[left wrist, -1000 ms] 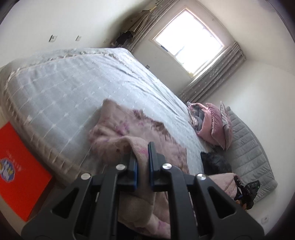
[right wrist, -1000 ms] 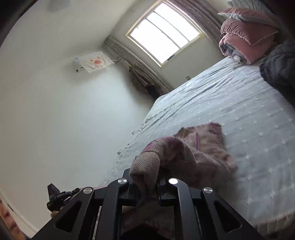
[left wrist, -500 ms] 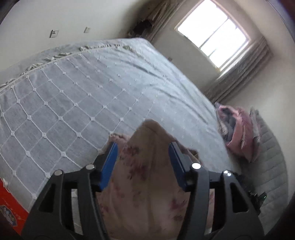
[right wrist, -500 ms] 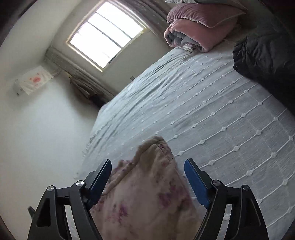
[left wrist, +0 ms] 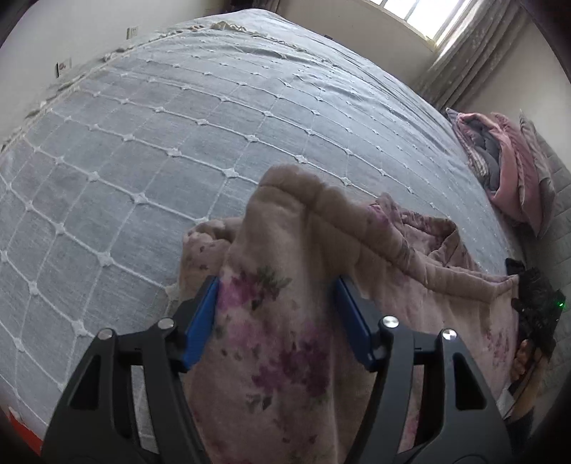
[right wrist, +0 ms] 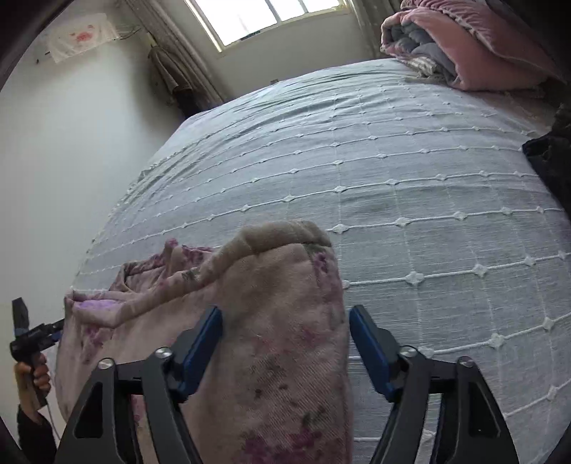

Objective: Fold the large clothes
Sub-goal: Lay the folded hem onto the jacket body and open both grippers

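Observation:
A pink floral garment [left wrist: 285, 321] lies on the near edge of the grey quilted bed [left wrist: 178, 125]. My left gripper [left wrist: 276, 314] is open, its blue fingers [left wrist: 201, 321] either side of the garment's left corner, which lies between them. In the right wrist view the same garment [right wrist: 285, 339] lies between the open blue fingers [right wrist: 369, 349] of my right gripper [right wrist: 285, 342] at its right corner. A folded beige hem runs between the two corners. The other gripper shows at the edge of each view [left wrist: 535, 314] [right wrist: 32, 335].
Folded pink and grey bedding [left wrist: 506, 167] is stacked at the head of the bed [right wrist: 446, 50]. A dark garment [right wrist: 553, 167] lies at the right edge. A window [right wrist: 264, 18] with curtains is beyond. An orange box edge [left wrist: 21, 428] is below the bed.
Both grippers, shut on the garment's corners a second ago, have opened and let it drop onto the bed. Both have moved forward and lower over the bed.

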{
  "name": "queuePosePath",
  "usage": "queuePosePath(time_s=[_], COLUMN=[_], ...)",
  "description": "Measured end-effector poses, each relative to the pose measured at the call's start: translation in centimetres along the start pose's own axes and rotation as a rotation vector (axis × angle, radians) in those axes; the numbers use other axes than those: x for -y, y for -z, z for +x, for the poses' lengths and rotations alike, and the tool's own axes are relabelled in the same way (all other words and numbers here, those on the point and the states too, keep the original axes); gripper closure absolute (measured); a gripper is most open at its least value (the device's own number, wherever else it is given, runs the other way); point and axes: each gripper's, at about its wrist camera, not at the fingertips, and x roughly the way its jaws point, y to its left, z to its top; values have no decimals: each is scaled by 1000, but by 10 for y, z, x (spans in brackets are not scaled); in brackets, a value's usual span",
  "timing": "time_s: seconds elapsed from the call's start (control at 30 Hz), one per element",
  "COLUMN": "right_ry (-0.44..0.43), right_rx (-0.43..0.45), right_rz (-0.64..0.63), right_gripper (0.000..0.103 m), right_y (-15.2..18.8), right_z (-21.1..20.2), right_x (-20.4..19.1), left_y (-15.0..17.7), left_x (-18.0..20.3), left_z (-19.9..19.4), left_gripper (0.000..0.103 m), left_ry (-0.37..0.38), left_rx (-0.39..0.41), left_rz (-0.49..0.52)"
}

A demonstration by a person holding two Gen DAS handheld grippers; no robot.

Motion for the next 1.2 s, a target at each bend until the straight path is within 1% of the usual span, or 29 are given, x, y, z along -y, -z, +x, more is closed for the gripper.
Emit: queuePosePath(time_s=[0.03,0.07,0.1,0.13,0.2,0.23,0.3,0.33,0.4,0.47,0.53,0.57,0.6,0.67,0.7,0.73,0.77,0.8,0.83,0.87,0.9,0.97,1.03,1.1,1.13,1.2], right_ry=[14,33,42,44,38,29,2,-11,-13,15,42,62,86,161,191,240,271,289,314,326,330,321,347,351,342,297], right_rx=[-19,-22,1,30,68,90,132,157,199,250,278,288,285,223,189,134,93,64,27,9,5,24,29,42,71,145], right_rz=[-12,-24,-44,-67,-80,-84,-92,-105,-140,-183,-184,-163,-146,-102,-90,-77,-51,-27,-1,7,13,20,-25,-45,-57,-83], right_gripper=[71,77,81,85,88,89,90,91,91,91,91,91,91,91,91,91,91,91,91,91,91,91,91,91,91,91], right_y=[1,4,8,12,15,12,-1,-12,-37,-66,-88,-101,-108,-117,-114,-109,-100,-90,-79,-72,-67,-68,-77,-83,-85,-91], right_z=[5,5,0,-8,-32,-44,-68,-80,-93,-97,-91,-80,-69,-23,1,30,55,72,92,102,109,105,102,100,94,76], right_x=[-3,-6,-11,-15,-22,-25,-35,-45,-71,-99,-111,-111,-109,-96,-88,-81,-71,-62,-51,-44,-39,-37,-46,-54,-59,-68], left_y=[0,2,7,9,18,17,13,5,-15,-39,-61,-71,-79,-85,-84,-80,-74,-66,-57,-52,-49,-51,-54,-55,-55,-54], left_x=[6,9,9,8,4,0,-2,1,10,17,19,20,22,23,25,26,24,20,17,13,11,9,7,4,3,5], left_z=[3,3,-4,-13,-44,-55,-76,-83,-95,-103,-104,-96,-82,-42,-16,4,29,50,62,71,72,68,67,63,56,22], left_gripper=[80,83,88,89,90,91,91,92,92,92,92,92,92,92,92,92,92,92,92,92,92,92,92,92,92,92], left_ry=[-69,-92,-85,-74,-39,-19,19,30,10,-13,-34,-77,-138,-219,-270,-307,-343,-364,-367,-367,-365,-355,-357,-366,-361,-316], left_rx=[5,1,30,63,157,188,233,246,276,330,382,394,385,327,284,251,210,170,145,139,154,177,175,174,196,309], left_rz=[42,55,46,42,19,1,-31,-52,-78,-104,-131,-136,-128,-126,-108,-96,-90,-99,-106,-111,-113,-125,-143,-167,-180,-202])
